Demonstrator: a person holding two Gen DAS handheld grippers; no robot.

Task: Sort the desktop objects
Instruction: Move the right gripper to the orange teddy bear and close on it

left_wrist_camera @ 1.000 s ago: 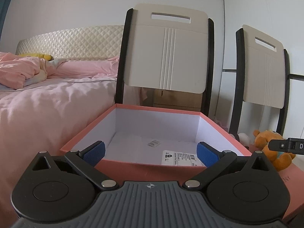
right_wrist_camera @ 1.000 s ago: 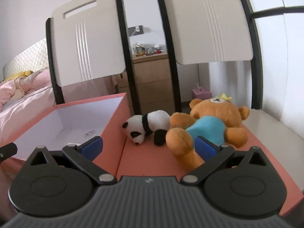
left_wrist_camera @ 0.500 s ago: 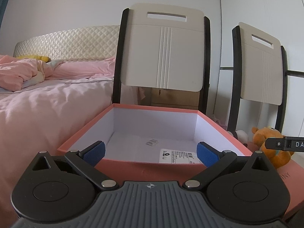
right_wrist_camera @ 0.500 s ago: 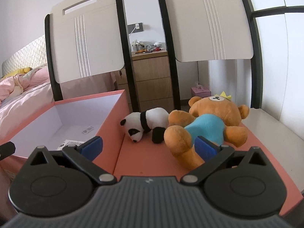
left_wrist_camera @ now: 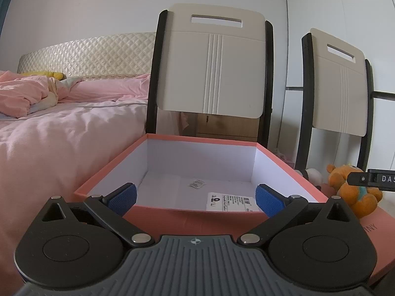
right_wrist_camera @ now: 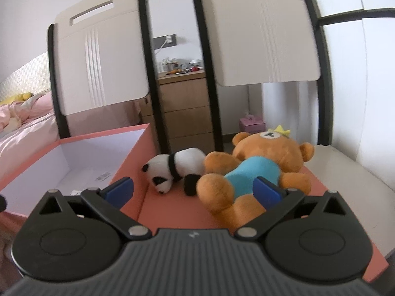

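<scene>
Letters "DAS" were legible on the black bar (left_wrist_camera: 375, 178) right of the left gripper (left_wrist_camera: 196, 198); box (left_wrist_camera: 197, 215) label print was unreadable.

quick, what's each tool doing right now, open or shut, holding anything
Left tool: open, empty, over the box.
Right tool: open, empty, facing the bear.

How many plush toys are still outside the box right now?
2. The small black-and-white plush panda and the orange plush bear in a blue shirt both lie on the coral lid beside the open coral cardboard box. None visible inside.
</scene>
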